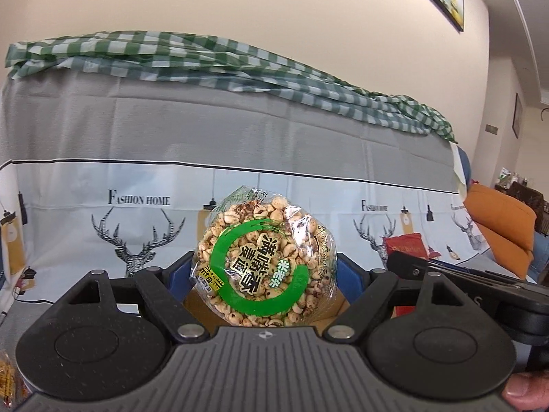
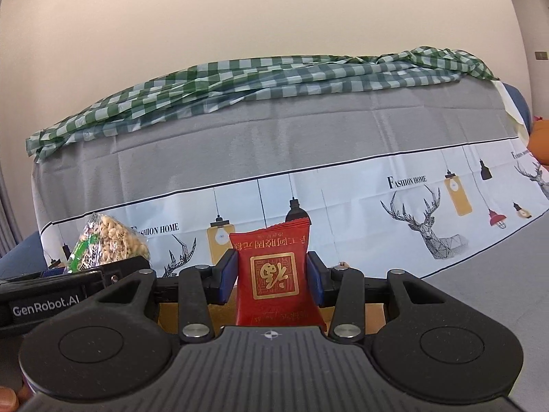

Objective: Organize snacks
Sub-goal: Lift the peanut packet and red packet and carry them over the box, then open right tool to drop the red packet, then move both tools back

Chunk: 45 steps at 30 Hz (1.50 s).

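My left gripper (image 1: 264, 271) is shut on a round puffed-grain cake (image 1: 264, 261) in clear wrap with a green ring label. The cake stands upright between the blue pads, above a brown cardboard box (image 1: 199, 305). My right gripper (image 2: 271, 271) is shut on a red snack packet (image 2: 274, 274) with gold print, also held over the cardboard box (image 2: 374, 316). The grain cake also shows at the left of the right wrist view (image 2: 106, 243). The red packet shows at the right of the left wrist view (image 1: 406, 245), behind the right gripper's body (image 1: 463, 281).
A sofa back draped in a grey and white deer-print cover (image 1: 240, 144) fills the background, with a green checked cloth (image 1: 206, 61) along its top. An orange cushion (image 1: 501, 230) lies at the right. A yellow snack packet (image 1: 7, 384) sits at the lower left.
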Tool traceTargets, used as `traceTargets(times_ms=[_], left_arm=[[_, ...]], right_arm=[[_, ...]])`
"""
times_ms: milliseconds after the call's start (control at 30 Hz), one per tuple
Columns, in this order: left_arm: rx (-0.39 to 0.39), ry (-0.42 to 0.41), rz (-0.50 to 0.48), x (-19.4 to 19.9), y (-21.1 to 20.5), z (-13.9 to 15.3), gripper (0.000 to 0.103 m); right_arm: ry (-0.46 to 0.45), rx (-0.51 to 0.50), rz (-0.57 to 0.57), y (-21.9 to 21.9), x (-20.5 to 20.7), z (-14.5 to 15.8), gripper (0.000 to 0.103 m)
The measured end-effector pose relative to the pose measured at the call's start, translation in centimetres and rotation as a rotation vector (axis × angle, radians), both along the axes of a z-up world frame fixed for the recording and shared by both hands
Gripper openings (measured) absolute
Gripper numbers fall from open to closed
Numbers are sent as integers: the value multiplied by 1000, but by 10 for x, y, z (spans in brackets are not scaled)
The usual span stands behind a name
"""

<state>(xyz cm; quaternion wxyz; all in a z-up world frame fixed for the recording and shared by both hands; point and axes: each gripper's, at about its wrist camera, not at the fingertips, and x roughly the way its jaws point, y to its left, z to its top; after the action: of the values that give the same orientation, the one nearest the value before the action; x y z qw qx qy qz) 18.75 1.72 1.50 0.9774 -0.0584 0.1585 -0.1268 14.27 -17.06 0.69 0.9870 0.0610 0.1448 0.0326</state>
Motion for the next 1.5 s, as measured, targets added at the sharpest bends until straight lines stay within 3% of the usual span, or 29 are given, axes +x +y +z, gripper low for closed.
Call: traceTargets(times_ms=[433, 500, 567, 667, 1500], left_arm=[[-37, -13, -73, -2, 1, 2, 88], [-49, -11, -88, -2, 0, 1, 92], [-53, -15, -103, -2, 0, 1, 93], [-57, -18, -115, -3, 0, 2, 95], [-82, -9, -96, -4, 10, 2, 100]], right_arm=[[-14, -3, -21, 0, -3, 1, 45], [-8, -10, -32, 1, -2, 0, 47], [-1, -10, -54, 0, -1, -2, 61], [8, -1, -66, -2, 0, -3, 61], [-9, -6, -101, 3, -2, -5, 69]])
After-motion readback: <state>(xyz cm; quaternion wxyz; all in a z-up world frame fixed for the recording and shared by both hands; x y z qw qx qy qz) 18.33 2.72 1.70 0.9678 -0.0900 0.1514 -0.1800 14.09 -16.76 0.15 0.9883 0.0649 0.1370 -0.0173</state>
